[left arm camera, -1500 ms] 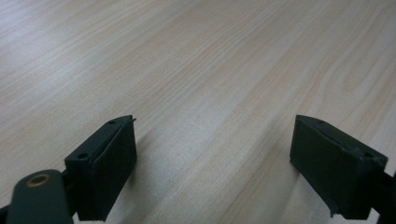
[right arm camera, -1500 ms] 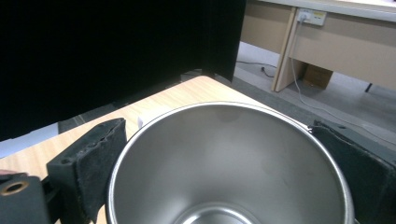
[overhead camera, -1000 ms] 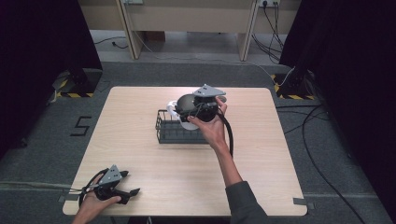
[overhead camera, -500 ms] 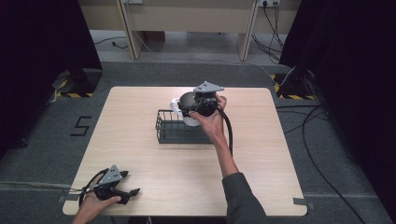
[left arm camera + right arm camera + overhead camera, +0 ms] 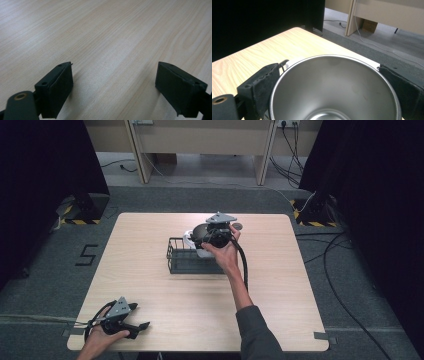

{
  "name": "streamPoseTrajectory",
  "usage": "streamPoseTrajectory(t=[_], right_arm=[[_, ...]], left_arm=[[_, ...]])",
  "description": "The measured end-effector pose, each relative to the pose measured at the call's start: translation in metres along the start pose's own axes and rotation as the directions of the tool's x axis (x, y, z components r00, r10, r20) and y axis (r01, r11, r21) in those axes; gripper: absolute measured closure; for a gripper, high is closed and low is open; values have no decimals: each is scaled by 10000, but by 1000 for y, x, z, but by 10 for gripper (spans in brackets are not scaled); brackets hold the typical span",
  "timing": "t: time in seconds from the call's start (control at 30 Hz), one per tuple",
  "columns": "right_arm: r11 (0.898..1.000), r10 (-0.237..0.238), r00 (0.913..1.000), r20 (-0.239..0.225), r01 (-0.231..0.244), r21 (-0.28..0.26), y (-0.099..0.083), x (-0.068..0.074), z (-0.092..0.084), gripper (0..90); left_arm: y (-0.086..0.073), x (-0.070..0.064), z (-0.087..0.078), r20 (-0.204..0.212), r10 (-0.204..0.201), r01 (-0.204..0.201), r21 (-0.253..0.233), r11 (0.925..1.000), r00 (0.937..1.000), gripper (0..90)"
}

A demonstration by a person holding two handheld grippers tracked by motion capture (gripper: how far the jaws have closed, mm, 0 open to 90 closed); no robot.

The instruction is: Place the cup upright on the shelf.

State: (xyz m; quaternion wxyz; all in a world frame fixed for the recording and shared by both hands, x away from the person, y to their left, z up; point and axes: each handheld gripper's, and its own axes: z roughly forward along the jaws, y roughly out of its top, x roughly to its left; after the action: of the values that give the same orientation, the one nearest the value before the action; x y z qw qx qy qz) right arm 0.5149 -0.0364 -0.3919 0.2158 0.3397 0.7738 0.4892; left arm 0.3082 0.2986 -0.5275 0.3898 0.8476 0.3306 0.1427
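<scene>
Holding a shiny metal cup (image 5: 334, 87) between its two black jaws, my right claw (image 5: 207, 237) is up above the far end of a black wire basket (image 5: 187, 259). The jaws press on the cup from both sides, one on each side of its round rim. I look straight down into the cup and it has nothing inside. Something white (image 5: 192, 239) sits just under and behind the cup, at the basket's far end, but I cannot tell what it is. A thin bit of black wire and a white edge peek out beside the cup, next to one jaw.

The basket stands on the wooden surface (image 5: 280, 285), right below my right claw. My right hand (image 5: 222, 255) grips the claw from behind, and a black cable (image 5: 245, 265) hangs down from it along my arm.

My left claw (image 5: 131, 321) is far from the cup, close to me at the near corner of the surface. Its jaws are wide apart and hold nothing. Between them I see bare wood (image 5: 112, 50). My left hand (image 5: 102, 337) rests there with it.
</scene>
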Motion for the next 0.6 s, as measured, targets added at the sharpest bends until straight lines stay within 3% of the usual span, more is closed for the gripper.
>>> streamPoseTrajectory(t=[0.6], right_arm=[[9979, 579, 9972, 480, -593, 265, -26, 2, 8, 64]], left_arm=[[0, 0, 0, -1, 20, -20, 20, 10000, 10000, 141]])
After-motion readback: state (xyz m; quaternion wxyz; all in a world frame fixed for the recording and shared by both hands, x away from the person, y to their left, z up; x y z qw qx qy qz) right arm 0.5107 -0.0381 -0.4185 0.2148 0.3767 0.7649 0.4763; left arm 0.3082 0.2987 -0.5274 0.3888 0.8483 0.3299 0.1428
